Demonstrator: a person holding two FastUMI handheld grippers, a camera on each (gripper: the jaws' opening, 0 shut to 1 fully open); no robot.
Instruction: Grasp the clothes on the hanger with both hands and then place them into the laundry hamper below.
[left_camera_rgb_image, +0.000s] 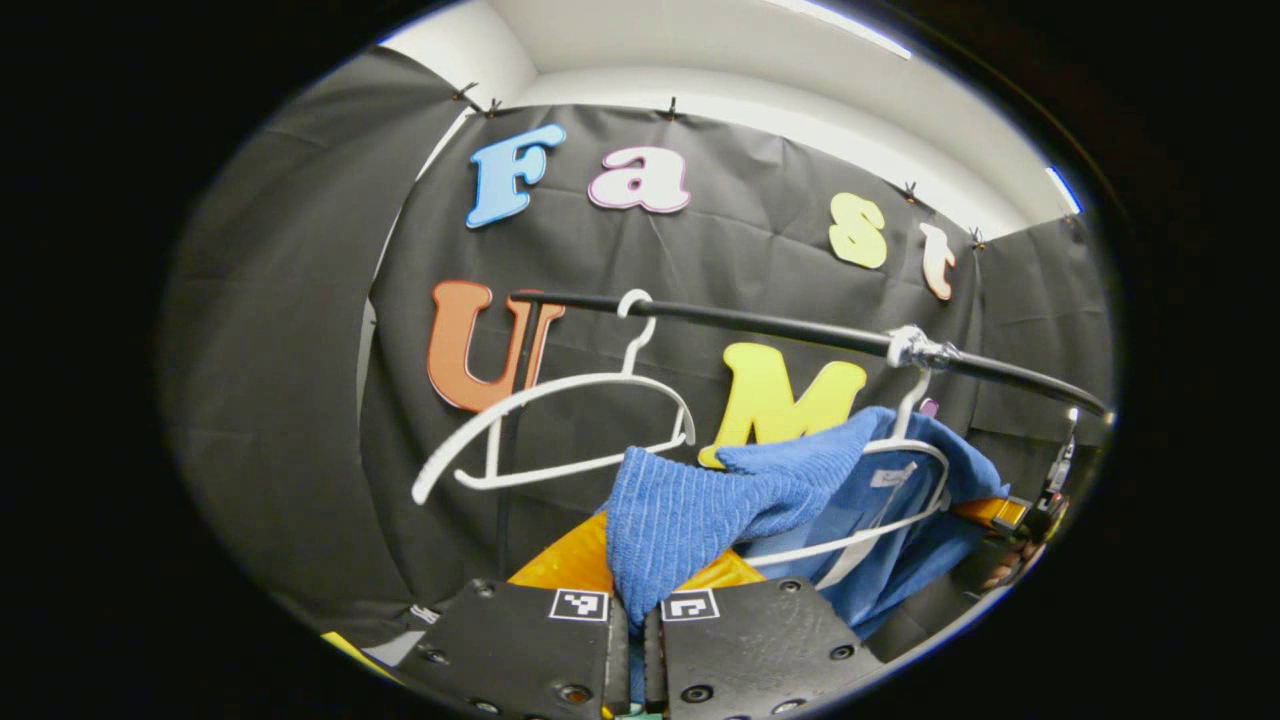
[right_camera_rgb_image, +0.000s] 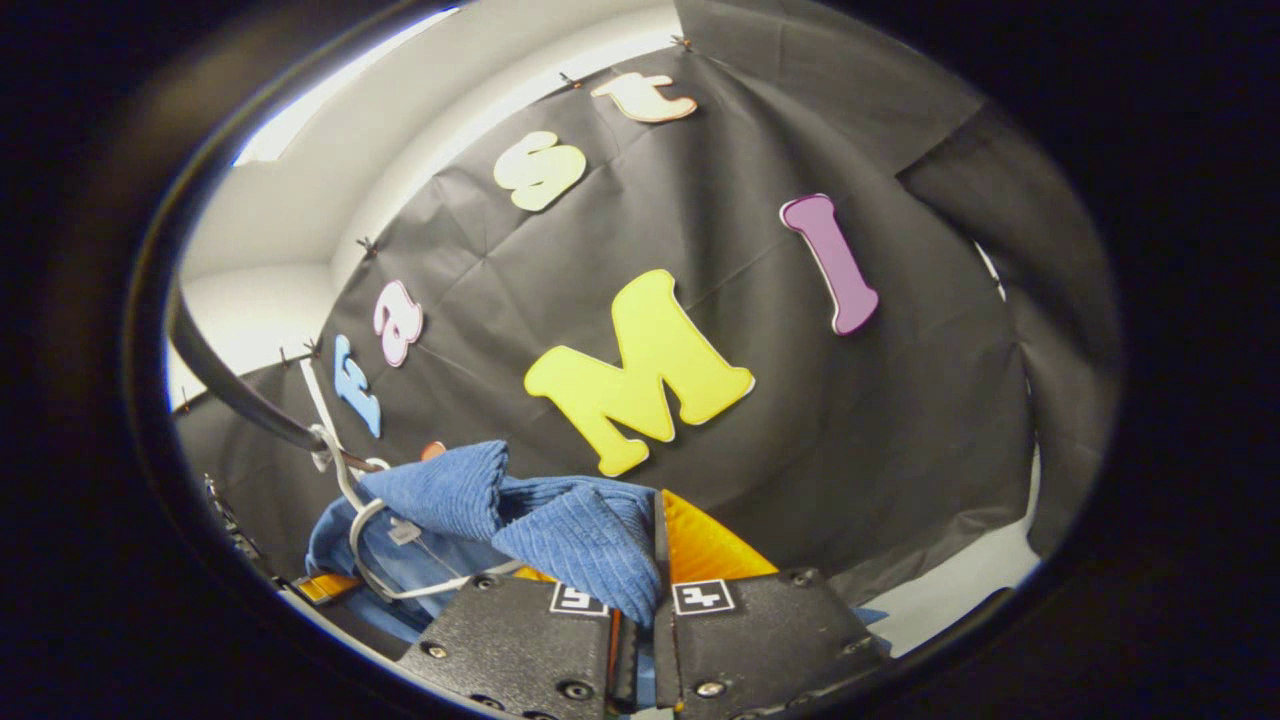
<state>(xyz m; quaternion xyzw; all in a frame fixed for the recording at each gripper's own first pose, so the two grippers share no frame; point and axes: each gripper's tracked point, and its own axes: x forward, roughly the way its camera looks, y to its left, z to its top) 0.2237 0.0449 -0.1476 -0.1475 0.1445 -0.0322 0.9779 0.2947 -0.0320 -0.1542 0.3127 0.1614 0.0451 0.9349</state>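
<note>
A blue ribbed garment (left_camera_rgb_image: 700, 505) hangs on a white hanger (left_camera_rgb_image: 905, 470) from the black rail (left_camera_rgb_image: 760, 325). In the left gripper view, my left gripper (left_camera_rgb_image: 634, 610) is shut on one pulled-out shoulder of the blue cloth, which stretches from the hanger down between the fingers. In the right gripper view, my right gripper (right_camera_rgb_image: 640, 600) is shut on the other bunched end of the blue garment (right_camera_rgb_image: 580, 535), with the white hanger (right_camera_rgb_image: 365, 520) and rail (right_camera_rgb_image: 230, 385) off to the left. The far gripper (left_camera_rgb_image: 1020, 515) shows past the garment at the right edge.
An empty white hanger (left_camera_rgb_image: 560, 425) hangs on the rail left of the garment. The rail's upright post (left_camera_rgb_image: 515, 430) stands behind it. A metal clamp (left_camera_rgb_image: 915, 348) sits on the rail above the loaded hanger. Black cloth walls close in behind and on both sides.
</note>
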